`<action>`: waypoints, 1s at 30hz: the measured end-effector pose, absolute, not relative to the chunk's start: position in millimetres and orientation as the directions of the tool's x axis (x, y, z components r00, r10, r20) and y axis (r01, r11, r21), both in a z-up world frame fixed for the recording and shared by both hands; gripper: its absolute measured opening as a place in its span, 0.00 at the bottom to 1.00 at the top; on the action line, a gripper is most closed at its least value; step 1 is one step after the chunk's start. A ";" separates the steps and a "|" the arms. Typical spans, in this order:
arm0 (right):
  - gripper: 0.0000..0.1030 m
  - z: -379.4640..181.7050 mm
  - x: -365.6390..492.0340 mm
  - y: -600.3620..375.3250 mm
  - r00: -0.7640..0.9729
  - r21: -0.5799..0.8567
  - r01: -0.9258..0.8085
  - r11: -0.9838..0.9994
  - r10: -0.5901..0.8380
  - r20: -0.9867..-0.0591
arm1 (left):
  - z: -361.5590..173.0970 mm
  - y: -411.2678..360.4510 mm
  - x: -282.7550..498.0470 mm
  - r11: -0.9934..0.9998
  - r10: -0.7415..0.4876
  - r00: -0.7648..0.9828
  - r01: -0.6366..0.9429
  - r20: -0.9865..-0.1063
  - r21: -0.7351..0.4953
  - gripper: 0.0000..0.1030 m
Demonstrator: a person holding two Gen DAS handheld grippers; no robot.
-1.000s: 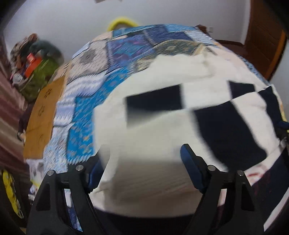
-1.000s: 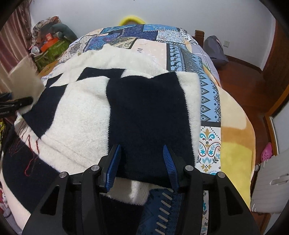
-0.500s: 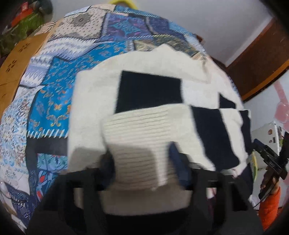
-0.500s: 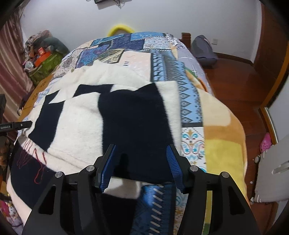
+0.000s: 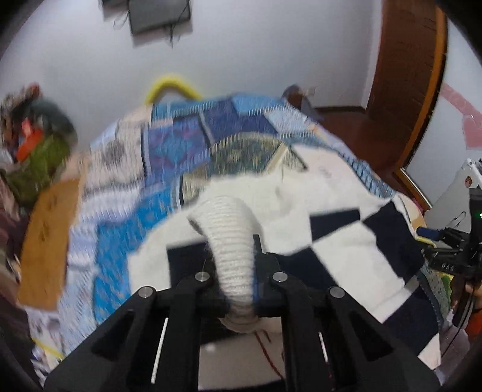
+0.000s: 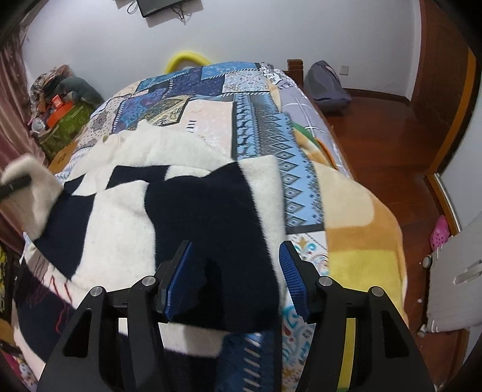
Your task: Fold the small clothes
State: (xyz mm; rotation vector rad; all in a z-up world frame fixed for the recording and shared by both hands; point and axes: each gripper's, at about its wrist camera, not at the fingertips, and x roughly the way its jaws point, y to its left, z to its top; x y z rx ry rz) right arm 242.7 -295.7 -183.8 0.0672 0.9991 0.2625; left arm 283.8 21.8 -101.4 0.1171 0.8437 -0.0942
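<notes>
A: Nearest the lens, left wrist view?
B: The left tool, its jaws drawn together and clamped on the ribbed white cuff of the sweater. The cuff rises in a tube above the garment and hides the tool's fingertips.

A: And the right wrist view?
B: The right tool, jaws apart, having just been opening. A navy panel of the sweater lies between the blue pads; they do not press it.

A: Where does the sweater lie?
B: Spread on the bed, over a patchwork quilt of blue panels. It is cream with navy blocks. At the left edge of the right view, the lifted cuff blocks part of the curtain side.

A: Farther off?
B: A yellow-and-orange blanket beside the sweater, then a yellow hoop at the bed's far end, a grey bag on the wooden floor, cluttered items at left, and a wall-mounted screen.
</notes>
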 end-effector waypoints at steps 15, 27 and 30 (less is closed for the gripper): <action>0.53 -184.4 246.8 -251.2 0.484 0.139 -0.270 0.953 0.259 -0.836 | -186.3 119.3 292.1 0.999 0.020 0.458 0.018 -0.889 0.031 0.21; 0.60 -193.9 237.1 -239.6 0.442 0.077 -0.316 0.946 0.218 -0.870 | -218.2 169.4 261.8 0.988 0.151 0.420 -0.087 -0.895 0.126 0.47; 0.60 -188.1 228.3 -244.4 0.452 0.064 -0.307 0.950 0.205 -0.868 | -213.8 182.5 245.2 0.988 0.143 0.412 -0.119 -0.900 0.103 0.47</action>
